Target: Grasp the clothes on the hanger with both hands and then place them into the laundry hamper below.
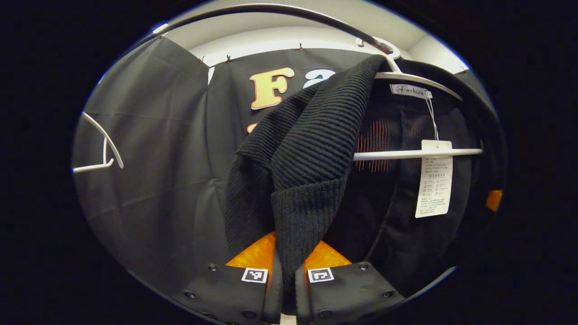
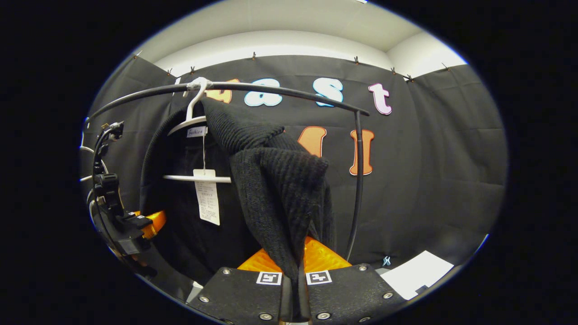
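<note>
Soft, limp knit hangs mid-frame from the hanger; each claw, left and right, pinches a fold. It looks light and stretchy; gripping thick bunched folds should hold.

My left gripper shows two broad, grainy-textured finger plates studded with round screw heads, and each plate carries a small square black-and-white marker at its inner top corner. My right gripper is built the same way, with speckled plates, a row of bright screws along the lower edge and a pair of square markers flanking the centre gap. In the right gripper view I also see the left gripper from the side as a dark, blocky body with looping black cables and an orange part low on it.
</note>
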Demonstrator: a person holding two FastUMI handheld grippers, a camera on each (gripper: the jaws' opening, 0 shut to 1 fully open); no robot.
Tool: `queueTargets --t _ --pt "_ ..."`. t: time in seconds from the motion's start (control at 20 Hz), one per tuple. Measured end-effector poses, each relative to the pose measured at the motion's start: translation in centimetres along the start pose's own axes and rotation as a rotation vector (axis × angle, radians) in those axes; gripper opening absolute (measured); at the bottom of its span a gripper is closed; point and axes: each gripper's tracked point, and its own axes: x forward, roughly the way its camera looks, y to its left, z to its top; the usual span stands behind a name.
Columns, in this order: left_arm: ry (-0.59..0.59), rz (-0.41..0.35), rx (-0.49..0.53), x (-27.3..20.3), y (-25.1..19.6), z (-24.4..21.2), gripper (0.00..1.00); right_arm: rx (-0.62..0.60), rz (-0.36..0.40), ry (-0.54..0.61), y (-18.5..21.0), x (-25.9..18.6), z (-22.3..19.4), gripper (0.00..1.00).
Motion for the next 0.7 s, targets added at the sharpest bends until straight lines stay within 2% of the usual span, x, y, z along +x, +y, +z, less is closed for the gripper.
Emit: queueTargets --t 0.05,0.2,0.4,0.45,0.5,0.7 --pt "0.000 0.001 -0.005 -0.3 0.4 0.2 0.18 0.002 -0.005 -0.008 -0.2 -0.2 0.4 0.06" --pt "-0.004 -0.003 -0.013 -0.9 1.0 0.9 0.10 0.004 -0.013 -0.029 -0.8 -0.7 1.5 0.05" --pt "-0.012 0.004 -0.004 -2.0 3.0 2.1 0.11 -0.006 -0.025 -0.067 -1.8 -1.4 3.6 0.05" --pt "-0.015 0.001 -0.010 -2.2 3.4 2.5 0.10 -0.010 -0.028 -0.074 -2.0 -1.6 4.2 0.00" --pt "-0.017 -0.003 -0.018 -2.5 3.9 2.8 0.11 -0.016 -0.029 -0.082 -2.2 -1.7 4.7 0.05" --pt "-0.003 -0.026 -0.060 -3.4 4.9 4.1 0.11 -0.033 -0.003 -0.113 -3.2 -2.1 7.2 0.05"
